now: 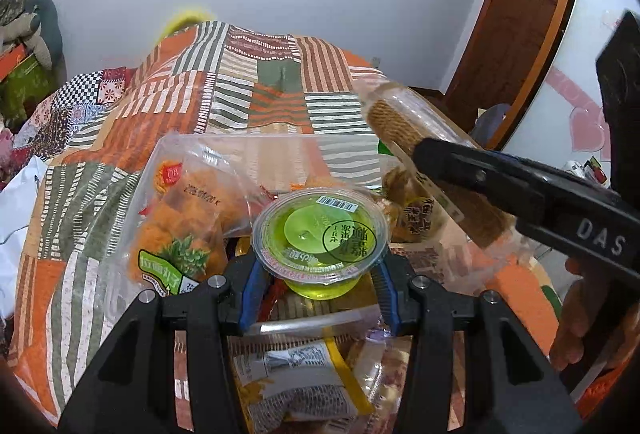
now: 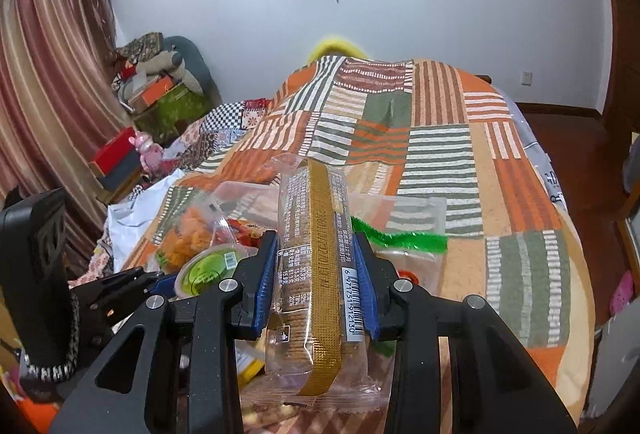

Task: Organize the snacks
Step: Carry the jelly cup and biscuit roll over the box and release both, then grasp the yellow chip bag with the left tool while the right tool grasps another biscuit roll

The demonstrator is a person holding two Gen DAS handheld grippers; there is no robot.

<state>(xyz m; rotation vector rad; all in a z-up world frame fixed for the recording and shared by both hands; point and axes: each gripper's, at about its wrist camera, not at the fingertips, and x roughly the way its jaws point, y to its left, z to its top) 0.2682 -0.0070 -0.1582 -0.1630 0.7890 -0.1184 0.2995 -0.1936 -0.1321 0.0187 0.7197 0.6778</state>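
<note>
Two snacks are up at once — the left gripper (image 1: 320, 266) clamps a green jelly cup (image 1: 320, 234) just above the clear bin (image 1: 248, 149), the right gripper (image 2: 316, 282) pinches a biscuit sleeve (image 2: 316, 254) beside it — both apparently bound for that bin.

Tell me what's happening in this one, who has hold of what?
A person is sorting snacks over a patchwork bedspread with two handheld grippers. The left gripper is shut on a green jelly cup, and the right gripper is shut on a clear biscuit pack with a gold strip. Both are held above a clear container of other snack bags.
</note>
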